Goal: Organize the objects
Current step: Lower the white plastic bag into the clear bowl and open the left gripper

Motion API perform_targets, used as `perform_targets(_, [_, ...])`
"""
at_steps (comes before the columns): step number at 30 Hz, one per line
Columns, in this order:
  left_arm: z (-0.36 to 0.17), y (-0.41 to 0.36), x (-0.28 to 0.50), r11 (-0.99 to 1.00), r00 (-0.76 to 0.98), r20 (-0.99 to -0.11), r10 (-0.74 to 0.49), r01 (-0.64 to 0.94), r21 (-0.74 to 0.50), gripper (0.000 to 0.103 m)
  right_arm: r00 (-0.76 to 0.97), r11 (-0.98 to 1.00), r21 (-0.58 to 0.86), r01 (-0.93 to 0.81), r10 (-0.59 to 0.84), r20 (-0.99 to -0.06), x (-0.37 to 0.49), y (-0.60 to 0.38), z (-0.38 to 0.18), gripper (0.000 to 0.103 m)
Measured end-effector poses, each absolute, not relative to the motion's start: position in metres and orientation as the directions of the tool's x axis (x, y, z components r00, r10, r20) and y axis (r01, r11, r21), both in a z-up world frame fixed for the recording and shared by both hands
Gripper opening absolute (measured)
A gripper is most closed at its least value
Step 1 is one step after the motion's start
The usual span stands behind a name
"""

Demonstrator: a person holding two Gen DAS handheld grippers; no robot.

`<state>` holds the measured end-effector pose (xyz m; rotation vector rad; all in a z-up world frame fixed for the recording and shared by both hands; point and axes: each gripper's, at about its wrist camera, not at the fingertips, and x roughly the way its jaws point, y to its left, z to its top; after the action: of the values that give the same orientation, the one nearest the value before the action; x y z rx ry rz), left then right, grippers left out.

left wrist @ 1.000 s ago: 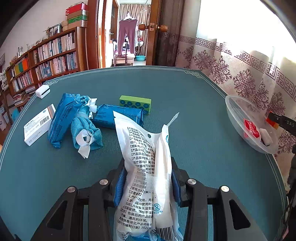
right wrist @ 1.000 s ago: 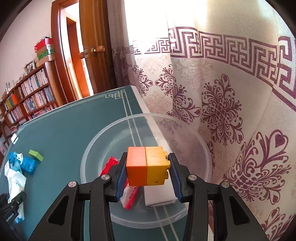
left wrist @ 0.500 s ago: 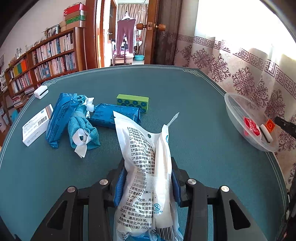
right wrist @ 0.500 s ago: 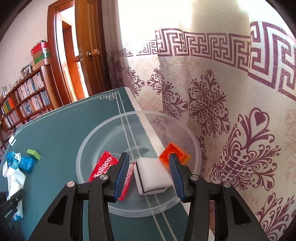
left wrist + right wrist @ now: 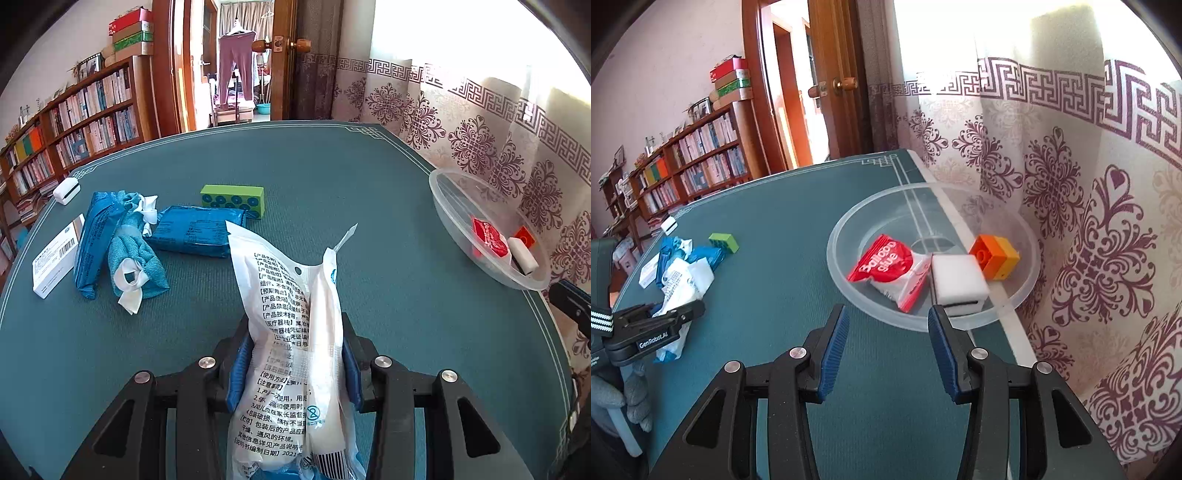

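Jaws of the left gripper (image 5: 291, 369) pinch a white printed plastic pouch (image 5: 291, 350); the clear plastic bowl (image 5: 454, 218) sits at two o'clock, well apart.

Right view: the right gripper (image 5: 886, 343) has just been opening and stands empty and apart, the orange-and-yellow toy brick (image 5: 995, 256) lying in the bowl at one o'clock. Judged: brick delivered; next, the pouch must travel to the bowl.

Each camera rides behind its tongs, angled down across the green tabletop (image 5: 369, 177). Both views share the clear bowl (image 5: 846, 221): far right from the left camera, close ahead from the right.
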<state>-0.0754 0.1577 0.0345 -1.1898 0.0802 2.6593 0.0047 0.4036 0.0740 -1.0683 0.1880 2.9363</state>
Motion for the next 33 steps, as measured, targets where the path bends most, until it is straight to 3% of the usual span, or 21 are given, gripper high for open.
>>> perform_targets(11, [0.059,0.228,-0.095,-0.927,-0.616,-0.734,0.286,-0.372,-0.048,0.045,-0.717,-0.984,0.177,0.019,-0.137,-0.684,0.010,0.397,0.045,0.047])
perform_targets(28, [0.068,0.341,-0.161,-0.859,-0.582,-0.718,0.383,-0.510,-0.044,0.045,-0.722,-0.966,0.255,0.047,-0.209,-0.660,0.013,0.402,0.044,0.047])
perform_targets(30, [0.067,0.347,-0.166,-0.860,-0.593,-0.708,0.383,-0.509,-0.038,0.050,-0.725,-0.966,0.254,0.047,-0.208,-0.657,0.013,0.402,0.045,0.047])
perform_targets(32, [0.067,0.348,-0.170,-0.870,-0.613,-0.698,0.370,-0.492,-0.030,0.068,-0.727,-0.967,0.251,0.045,-0.204,-0.656,0.013,0.402,0.045,0.047])
perform_targets(33, [0.067,0.345,-0.170,-0.875,-0.621,-0.691,0.370,-0.484,-0.034,0.070,-0.727,-0.967,0.251,0.044,-0.203,-0.656,0.013,0.403,0.045,0.047])
